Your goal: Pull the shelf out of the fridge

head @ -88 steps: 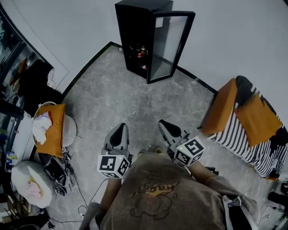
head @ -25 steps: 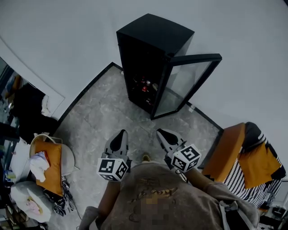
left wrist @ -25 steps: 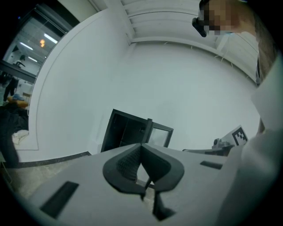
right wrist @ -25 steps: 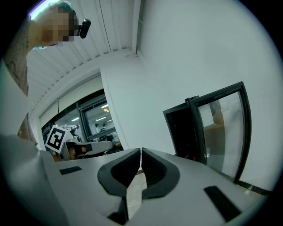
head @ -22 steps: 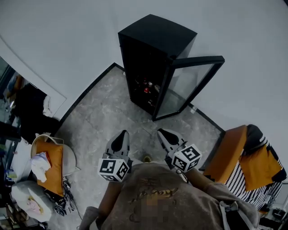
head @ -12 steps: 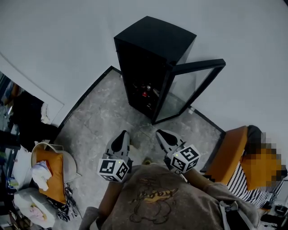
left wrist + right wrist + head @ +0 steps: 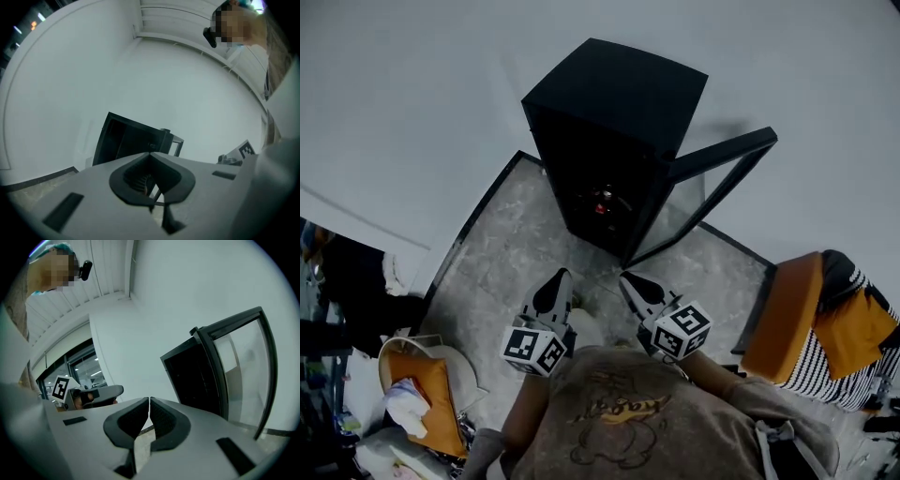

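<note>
A small black fridge (image 7: 609,141) stands in the room's corner with its glass door (image 7: 712,183) swung open to the right. Its dark inside holds some red and pale items (image 7: 602,202); the shelf itself I cannot make out. My left gripper (image 7: 557,283) and right gripper (image 7: 630,281) are both shut and empty, held side by side a short way in front of the fridge. In the left gripper view the fridge (image 7: 129,140) sits just past the closed jaws. The right gripper view shows the fridge's dark opening (image 7: 197,376) and the door (image 7: 243,366) ahead to the right.
An orange chair with a striped cushion (image 7: 811,328) stands at the right. Round stools and an orange cushion (image 7: 422,398) lie at the lower left. Grey stone floor (image 7: 516,244) runs between me and the fridge. White walls back the corner.
I have come closer to the fridge, which now sits larger and nearer the middle of the head view. Both grippers moved forward together and stay shut.
</note>
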`<action>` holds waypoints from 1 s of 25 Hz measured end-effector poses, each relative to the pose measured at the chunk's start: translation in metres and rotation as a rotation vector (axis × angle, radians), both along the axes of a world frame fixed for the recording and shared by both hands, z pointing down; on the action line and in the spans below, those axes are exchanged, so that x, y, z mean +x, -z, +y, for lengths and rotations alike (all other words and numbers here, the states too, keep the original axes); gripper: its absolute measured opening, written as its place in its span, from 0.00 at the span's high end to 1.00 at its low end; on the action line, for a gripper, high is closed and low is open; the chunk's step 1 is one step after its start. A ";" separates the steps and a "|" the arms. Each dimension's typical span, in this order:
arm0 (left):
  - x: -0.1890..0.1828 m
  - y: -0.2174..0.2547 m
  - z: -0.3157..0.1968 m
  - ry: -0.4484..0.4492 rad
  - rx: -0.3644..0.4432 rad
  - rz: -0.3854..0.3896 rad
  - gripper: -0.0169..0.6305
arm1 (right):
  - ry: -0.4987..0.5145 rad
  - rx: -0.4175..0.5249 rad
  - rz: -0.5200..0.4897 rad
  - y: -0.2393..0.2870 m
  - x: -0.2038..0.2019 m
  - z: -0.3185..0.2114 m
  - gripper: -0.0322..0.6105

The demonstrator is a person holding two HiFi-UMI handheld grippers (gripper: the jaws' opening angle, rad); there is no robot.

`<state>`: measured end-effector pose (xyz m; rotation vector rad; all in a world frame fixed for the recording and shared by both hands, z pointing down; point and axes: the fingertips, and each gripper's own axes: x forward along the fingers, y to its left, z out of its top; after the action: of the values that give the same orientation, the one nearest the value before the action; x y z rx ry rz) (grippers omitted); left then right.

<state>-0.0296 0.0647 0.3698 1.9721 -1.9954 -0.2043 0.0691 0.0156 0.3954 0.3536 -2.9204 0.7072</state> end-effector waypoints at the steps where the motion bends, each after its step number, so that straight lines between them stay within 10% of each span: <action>1: -0.006 0.000 -0.007 -0.019 0.003 0.009 0.97 | -0.008 -0.004 -0.002 -0.001 -0.008 -0.005 0.91; 25: -0.094 -0.068 -0.171 -0.397 -0.056 0.364 0.97 | -0.452 -0.425 -0.369 -0.063 -0.111 -0.142 0.91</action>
<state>-0.1237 -0.1066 0.4381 2.0703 -1.3457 -0.3733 -0.0414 -0.1262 0.4585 0.9319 -2.9112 1.5721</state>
